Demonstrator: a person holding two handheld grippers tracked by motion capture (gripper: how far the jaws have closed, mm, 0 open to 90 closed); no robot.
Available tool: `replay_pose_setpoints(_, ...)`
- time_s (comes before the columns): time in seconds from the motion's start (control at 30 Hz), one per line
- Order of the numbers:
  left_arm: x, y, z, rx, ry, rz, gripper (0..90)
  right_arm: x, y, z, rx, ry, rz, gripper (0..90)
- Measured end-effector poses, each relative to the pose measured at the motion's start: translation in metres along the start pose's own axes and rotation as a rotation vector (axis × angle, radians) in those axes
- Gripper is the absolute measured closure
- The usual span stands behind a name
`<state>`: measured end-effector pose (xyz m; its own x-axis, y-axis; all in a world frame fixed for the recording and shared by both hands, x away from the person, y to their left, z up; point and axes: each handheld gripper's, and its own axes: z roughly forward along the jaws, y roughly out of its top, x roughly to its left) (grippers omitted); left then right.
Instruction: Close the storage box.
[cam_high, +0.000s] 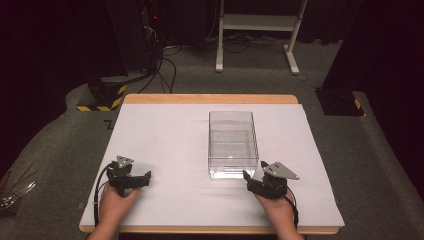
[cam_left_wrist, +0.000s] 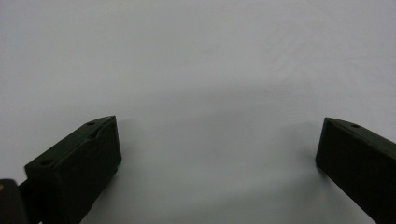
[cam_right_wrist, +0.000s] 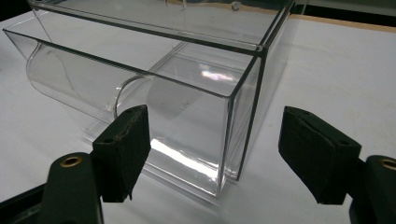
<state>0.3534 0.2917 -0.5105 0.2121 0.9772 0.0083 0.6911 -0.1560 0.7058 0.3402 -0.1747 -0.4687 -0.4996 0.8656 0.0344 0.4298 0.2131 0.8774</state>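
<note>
Two claws gaping wide, gripping nothing: right claw (cam_right_wrist: 215, 154) straddling the near right corner of the clear box (cam_high: 232, 142) mid-counter (cam_high: 165, 135), left claw (cam_left_wrist: 217, 149) over bare counter. Likely to skid or tip if pinched on that slick corner.

Each hand carried a compact black gripper. The left gripper (cam_high: 146, 178) bore a small grey three-cornered plate on top, and a black cable looped from its near side past the left hand (cam_high: 116, 202). The right gripper (cam_high: 247, 176) had a larger grey three-cornered plate, with a black cable curving around the right hand (cam_high: 273, 204). In the gripper views the jaws were blocky and matt black, with small screw holes in their upper faces and brass-coloured fittings at the bases. Both forearms were bare of sleeves.
</note>
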Motion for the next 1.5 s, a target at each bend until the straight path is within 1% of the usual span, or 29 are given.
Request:
replay_pose_setpoints(0.37, 0.000, 0.000, 0.000, 0.000, -0.001, 0.000, 0.3, -0.003, 0.006, 0.008, -0.012, -0.021, -0.002, 25.6)
replay_pose_setpoints(0.43, 0.000, 0.000, 0.000, 0.000, -0.001, 0.000, 0.3, -0.005, 0.007, 0.010, -0.012, -0.019, 0.009, 25.4)
replay_pose_setpoints(0.63, 0.000, 0.000, 0.000, 0.001, -0.001, 0.000, 0.3, -0.007, 0.008, 0.013, -0.014, -0.022, 0.010, 24.9)
replay_pose_setpoints(0.97, 0.000, 0.000, 0.000, 0.000, 0.000, 0.000, 0.3, -0.014, 0.009, 0.018, -0.005, -0.035, 0.034, 25.0)
replay_pose_setpoints(1.1, 0.000, 0.000, 0.000, 0.000, 0.000, 0.000, 0.3, -0.018, 0.011, 0.020, -0.008, -0.043, 0.032, 25.1)
replay_pose_setpoints(1.13, 0.000, 0.000, 0.000, 0.000, 0.000, 0.000, 0.3, -0.019, 0.011, 0.021, -0.006, -0.041, 0.042, 25.1)
replay_pose_setpoints(1.5, 0.000, 0.000, 0.000, 0.000, 0.000, 0.000, 0.3, -0.027, 0.016, 0.025, -0.007, -0.060, 0.047, 24.9)
